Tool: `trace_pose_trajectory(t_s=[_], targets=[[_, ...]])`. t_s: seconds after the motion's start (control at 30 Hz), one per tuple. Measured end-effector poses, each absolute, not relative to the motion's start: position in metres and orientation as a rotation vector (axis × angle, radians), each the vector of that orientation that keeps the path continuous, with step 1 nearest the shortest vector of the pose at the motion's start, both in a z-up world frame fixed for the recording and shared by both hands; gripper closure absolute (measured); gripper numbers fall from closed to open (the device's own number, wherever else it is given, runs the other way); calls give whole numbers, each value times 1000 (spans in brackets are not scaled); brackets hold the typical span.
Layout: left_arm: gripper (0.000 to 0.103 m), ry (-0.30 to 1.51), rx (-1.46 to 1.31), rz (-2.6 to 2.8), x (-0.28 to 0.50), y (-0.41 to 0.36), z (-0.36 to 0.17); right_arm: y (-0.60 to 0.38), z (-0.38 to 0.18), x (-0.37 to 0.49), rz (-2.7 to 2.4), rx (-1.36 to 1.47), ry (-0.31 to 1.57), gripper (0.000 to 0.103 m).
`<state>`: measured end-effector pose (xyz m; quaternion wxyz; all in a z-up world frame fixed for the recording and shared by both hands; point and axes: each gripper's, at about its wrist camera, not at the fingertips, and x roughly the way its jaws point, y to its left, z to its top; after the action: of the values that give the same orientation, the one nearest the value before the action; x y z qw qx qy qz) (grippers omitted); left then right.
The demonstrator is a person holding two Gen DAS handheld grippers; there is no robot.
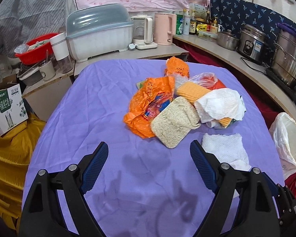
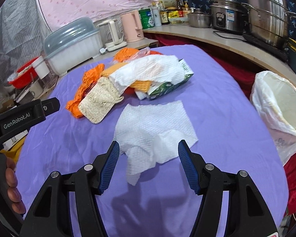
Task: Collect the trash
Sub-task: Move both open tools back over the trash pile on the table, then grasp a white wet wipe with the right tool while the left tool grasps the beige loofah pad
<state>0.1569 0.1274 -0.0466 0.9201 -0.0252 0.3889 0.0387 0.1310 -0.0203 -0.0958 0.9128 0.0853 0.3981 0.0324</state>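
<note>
A purple cloth [image 1: 100, 106] covers the counter, and the trash lies in a heap on its far middle part. In the heap an orange plastic bag [image 1: 146, 106] lies at the left, with a rough beige scrubbing pad [image 1: 172, 121] resting partly on it. Behind the pad sits an orange-yellow sponge cloth [image 1: 191, 91], and a crumpled white paper towel [image 1: 220, 105] lies over its right end. A clear plastic bag [image 1: 204, 79] and a second orange bag [image 1: 176, 66] lie at the back of the heap. From the right wrist view a green and white carton [image 2: 171, 86] shows under the crumpled towel.

A flat white paper towel [image 2: 153, 124] lies apart from the heap, nearer the cameras, with one corner folded over toward the near edge.

The left gripper [image 1: 148, 154] hangs over bare cloth in front of the heap, its jaws spread wide with nothing between them; the scrubbing pad is just beyond its tips. The right gripper [image 2: 148, 152] hangs over the near part of the flat towel, jaws apart and not pressing on it; the towel's folded corner lies between the fingers in the picture.

A bin lined with a white bag [image 2: 280, 106] stands beside the counter's right edge. At the left edge of the right wrist view, a hand [image 2: 13, 185] grips the other gripper's handle.
</note>
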Motion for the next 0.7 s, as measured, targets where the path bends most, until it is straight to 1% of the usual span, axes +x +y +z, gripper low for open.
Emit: trace_pose_trajectory(t_s=[0.37,0.47,0.53,0.57,0.6,0.63,0.7], targets=[[22,861,-79,90,175,154,-71,-2,-121,158,64,154,882,43],[22,878,-93,91,180,160,-77,-4,-125,162,55,159,891,48],[22,888,-97,88,184,162,-80,-4,-127,163,49,155,894,61],[22,890,-98,85,185,162,-81,-5,-127,165,46,156,896,63],[22,892,-97,80,186,161,-82,-7,-128,166,43,162,901,68],[22,893,-94,77,188,160,-82,-9,-129,167,41,166,903,71],[22,897,-90,67,191,157,-84,-12,-129,168,33,174,907,84]])
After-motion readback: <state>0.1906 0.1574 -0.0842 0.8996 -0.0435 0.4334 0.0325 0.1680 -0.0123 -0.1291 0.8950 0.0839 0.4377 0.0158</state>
